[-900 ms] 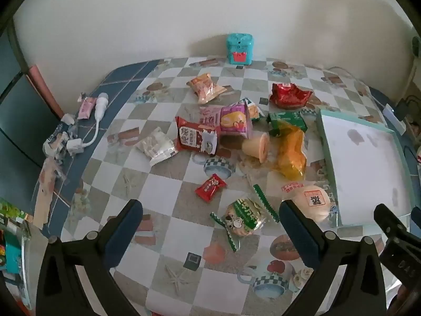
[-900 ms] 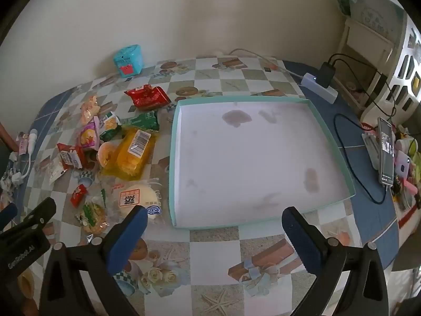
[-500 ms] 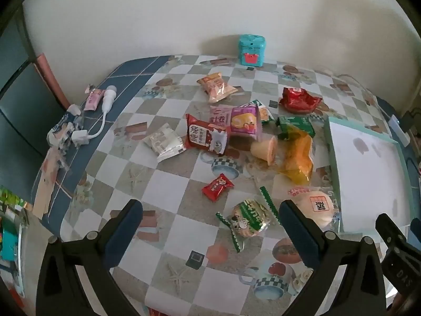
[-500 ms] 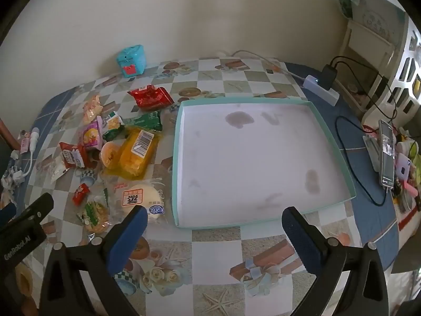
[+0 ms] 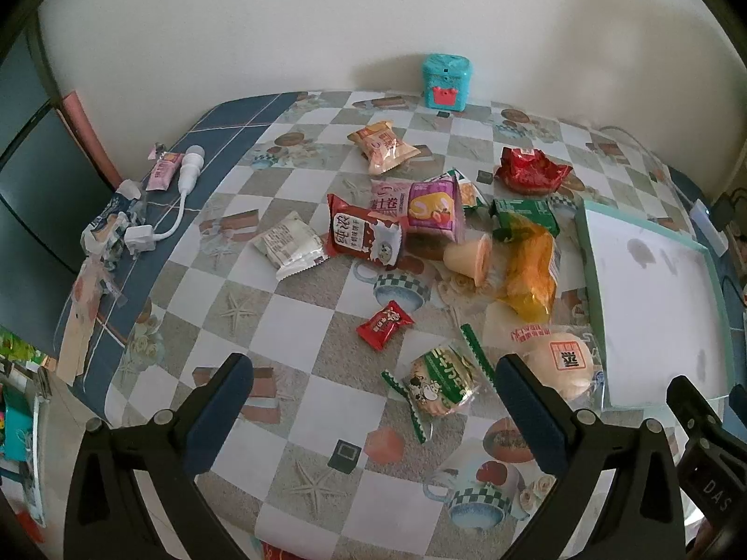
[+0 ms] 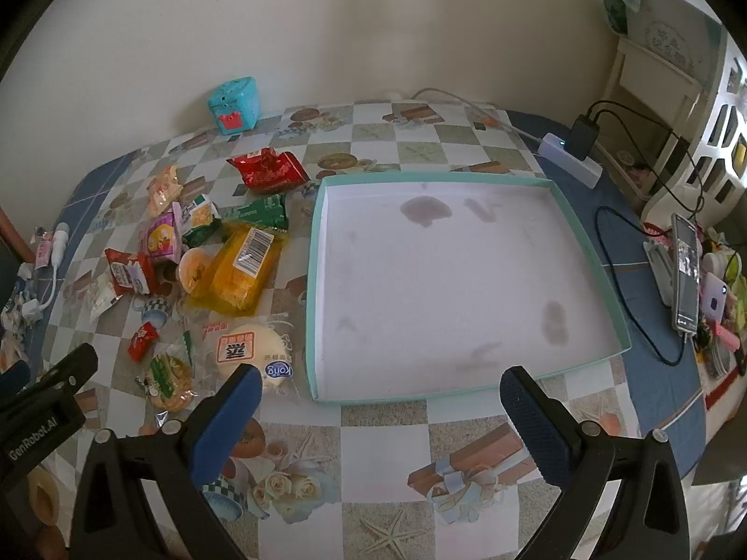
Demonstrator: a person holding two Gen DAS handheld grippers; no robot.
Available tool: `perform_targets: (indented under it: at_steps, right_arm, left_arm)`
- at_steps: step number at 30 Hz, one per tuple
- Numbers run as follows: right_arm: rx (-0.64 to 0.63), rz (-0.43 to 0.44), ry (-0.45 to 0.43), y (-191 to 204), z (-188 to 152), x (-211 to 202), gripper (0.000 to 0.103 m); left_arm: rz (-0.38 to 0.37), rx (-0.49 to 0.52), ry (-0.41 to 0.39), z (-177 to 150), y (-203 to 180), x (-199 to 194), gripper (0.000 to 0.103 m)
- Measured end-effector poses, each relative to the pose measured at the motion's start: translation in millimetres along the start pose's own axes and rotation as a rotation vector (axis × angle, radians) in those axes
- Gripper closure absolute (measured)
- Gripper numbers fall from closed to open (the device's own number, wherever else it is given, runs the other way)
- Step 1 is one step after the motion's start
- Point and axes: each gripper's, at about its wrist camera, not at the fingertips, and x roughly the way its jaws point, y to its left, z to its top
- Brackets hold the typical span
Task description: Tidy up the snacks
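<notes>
Both views have shifted slightly since earlier. Left gripper (image 5: pixel 371 389) and right gripper (image 6: pixel 380 394) hang spread wide, holding nothing. Snacks (image 5: pixel 467 233) lie scattered left of the bare teal tray (image 6: pixel 588 252); only the right view shows the phone (image 6: pixel 686 275).

This looks like a room in a home. A table (image 6: pixel 383 448) under a printed checked oilcloth stands against a plain wall, strewn with snack packets (image 5: pixel 530 275), beside a power strip (image 6: pixel 572 158), a charging phone (image 6: pixel 685 275) and a white cut-out shelf (image 6: pixel 719 140).
</notes>
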Motion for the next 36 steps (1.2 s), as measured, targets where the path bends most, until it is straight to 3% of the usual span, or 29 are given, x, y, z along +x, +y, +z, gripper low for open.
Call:
perform_targets:
  at_steps: [36]
  right_arm:
    - [0.003, -0.005, 0.007, 0.9, -0.8, 1.3, 0.000]
  left_arm:
    - [0.005, 0.007, 0.003, -2.3, -1.5, 2.1, 0.000]
